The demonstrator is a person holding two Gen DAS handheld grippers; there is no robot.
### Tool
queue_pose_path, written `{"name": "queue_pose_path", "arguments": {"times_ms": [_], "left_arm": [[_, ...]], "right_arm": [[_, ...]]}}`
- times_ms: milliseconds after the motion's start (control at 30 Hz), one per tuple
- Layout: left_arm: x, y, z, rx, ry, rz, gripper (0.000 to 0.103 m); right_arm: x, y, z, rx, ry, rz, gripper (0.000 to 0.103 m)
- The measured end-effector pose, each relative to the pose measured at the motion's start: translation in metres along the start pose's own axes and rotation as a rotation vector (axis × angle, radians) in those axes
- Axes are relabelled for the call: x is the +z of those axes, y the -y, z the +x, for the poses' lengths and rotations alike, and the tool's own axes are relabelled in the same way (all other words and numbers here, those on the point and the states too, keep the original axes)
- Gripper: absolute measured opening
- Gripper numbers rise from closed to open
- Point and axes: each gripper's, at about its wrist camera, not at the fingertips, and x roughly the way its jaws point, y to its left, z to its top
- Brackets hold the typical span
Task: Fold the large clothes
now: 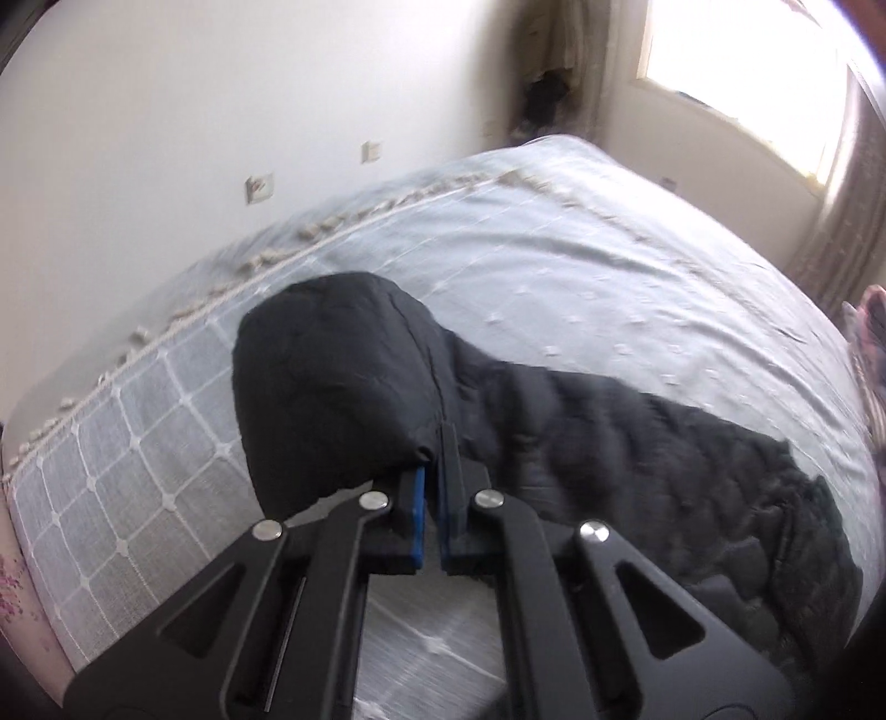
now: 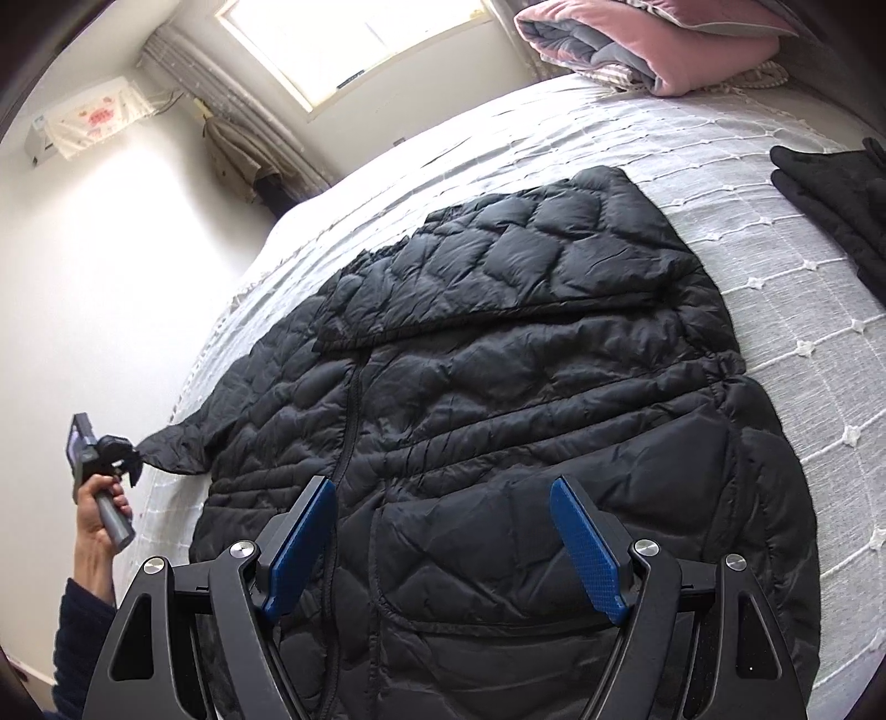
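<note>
A black quilted jacket [image 2: 498, 360] lies spread on the bed's pale checked cover [image 2: 775, 277], with one sleeve folded across its upper part. At the far left of the right wrist view, my left gripper [image 2: 130, 451] is shut on the end of the other sleeve [image 2: 166, 443], pulled out and lifted off the bed. In the left wrist view that sleeve [image 1: 343, 387] bulges up from the shut left gripper [image 1: 434, 465], its blue pads pinching the fabric. My right gripper [image 2: 443, 487] hovers open over the jacket's lower front, nothing between its blue pads [image 2: 587, 554].
A folded pink and grey blanket [image 2: 637, 39] sits at the bed's far end. Another black garment [image 2: 836, 194] lies at the right edge. A white wall [image 1: 166, 111] runs along the bed's left side. A person's hand [image 2: 97, 498] holds the left gripper's handle.
</note>
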Motion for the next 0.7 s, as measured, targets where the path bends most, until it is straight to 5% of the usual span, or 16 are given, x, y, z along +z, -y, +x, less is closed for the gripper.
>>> {"name": "queue_pose_path", "arguments": {"times_ms": [333,500,700], "left_arm": [[-0.044,0.149,-0.102,-0.254,0.151,0.305,0.004],[-0.092,0.217,-0.097,-0.410,0.054,0.499,0.005],[-0.146,0.265,-0.070,-0.498,-0.077,0.625,0.006]], "right_arm": [[0.004,0.017,-0.006,-0.001,0.003,0.039,0.081],[0.008,0.034,-0.013,0.005,0.013,0.088,0.081],[0.011,0.054,-0.016,0.025,0.004,0.169,0.081]]}}
